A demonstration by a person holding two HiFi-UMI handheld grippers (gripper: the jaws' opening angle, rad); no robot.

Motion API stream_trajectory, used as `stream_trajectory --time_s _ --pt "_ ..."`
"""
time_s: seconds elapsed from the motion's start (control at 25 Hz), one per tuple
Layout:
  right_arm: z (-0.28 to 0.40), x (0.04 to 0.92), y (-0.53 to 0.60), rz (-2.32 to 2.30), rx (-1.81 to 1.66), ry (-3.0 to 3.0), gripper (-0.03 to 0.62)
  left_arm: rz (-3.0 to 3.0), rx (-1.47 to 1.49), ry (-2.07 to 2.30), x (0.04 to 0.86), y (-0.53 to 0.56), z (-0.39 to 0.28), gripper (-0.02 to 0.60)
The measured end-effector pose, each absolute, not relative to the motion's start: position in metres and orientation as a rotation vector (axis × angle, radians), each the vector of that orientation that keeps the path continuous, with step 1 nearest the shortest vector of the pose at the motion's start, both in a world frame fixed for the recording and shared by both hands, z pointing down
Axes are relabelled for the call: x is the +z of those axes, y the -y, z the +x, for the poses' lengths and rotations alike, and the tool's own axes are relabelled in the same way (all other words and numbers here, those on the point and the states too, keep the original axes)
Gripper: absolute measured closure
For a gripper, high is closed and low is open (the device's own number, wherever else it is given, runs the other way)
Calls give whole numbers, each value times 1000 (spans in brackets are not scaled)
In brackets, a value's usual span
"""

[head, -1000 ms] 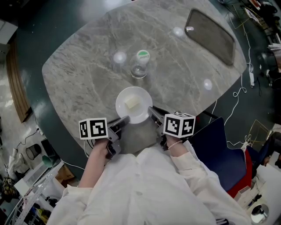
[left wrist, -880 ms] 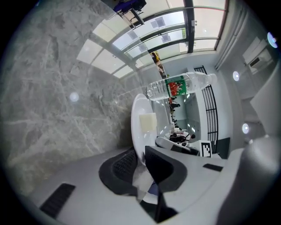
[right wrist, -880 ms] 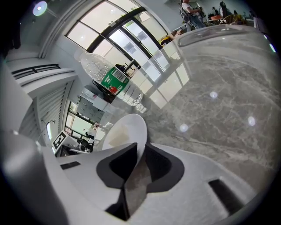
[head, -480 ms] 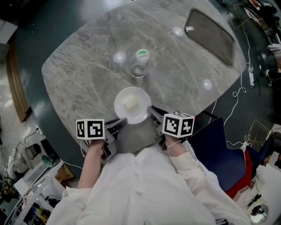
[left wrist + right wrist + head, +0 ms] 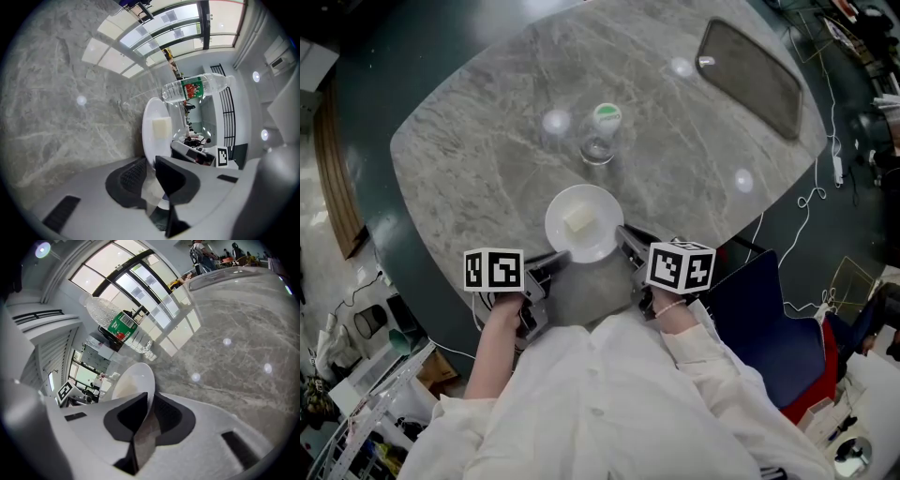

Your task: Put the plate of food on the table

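A white plate point(image 5: 602, 208) with a pale cube of food point(image 5: 579, 220) lies on the grey marble table point(image 5: 469, 159) near its front edge. My left gripper point(image 5: 556, 262) is at the plate's near left rim and my right gripper point(image 5: 623, 238) at its near right rim. In the left gripper view the plate point(image 5: 149, 123) has its rim between the jaws, which look shut on it. In the right gripper view the jaws are closing on the thin rim of the plate point(image 5: 136, 380), with both pads against it.
A clear water bottle point(image 5: 600, 136) with a green cap stands upright just beyond the plate. A dark oval tray point(image 5: 748, 64) lies at the table's far right. A blue chair point(image 5: 764, 319) is off the table's edge to my right.
My left gripper has drawn slightly back to the left along the plate's rim. The plate and the right gripper have hardly moved.
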State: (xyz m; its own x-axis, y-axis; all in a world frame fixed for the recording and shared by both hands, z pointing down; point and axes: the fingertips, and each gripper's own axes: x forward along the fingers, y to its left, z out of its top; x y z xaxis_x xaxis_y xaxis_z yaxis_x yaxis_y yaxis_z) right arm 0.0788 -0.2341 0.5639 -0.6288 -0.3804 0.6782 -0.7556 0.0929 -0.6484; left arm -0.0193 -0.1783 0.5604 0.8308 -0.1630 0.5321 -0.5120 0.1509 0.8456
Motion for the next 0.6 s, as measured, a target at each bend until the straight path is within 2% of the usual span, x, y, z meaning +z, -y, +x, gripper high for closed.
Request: stream_trajectory --time_s 0.6 --pt "83 561 242 1110 1473 2063 560 1444 250 656 560 188 -38 529"
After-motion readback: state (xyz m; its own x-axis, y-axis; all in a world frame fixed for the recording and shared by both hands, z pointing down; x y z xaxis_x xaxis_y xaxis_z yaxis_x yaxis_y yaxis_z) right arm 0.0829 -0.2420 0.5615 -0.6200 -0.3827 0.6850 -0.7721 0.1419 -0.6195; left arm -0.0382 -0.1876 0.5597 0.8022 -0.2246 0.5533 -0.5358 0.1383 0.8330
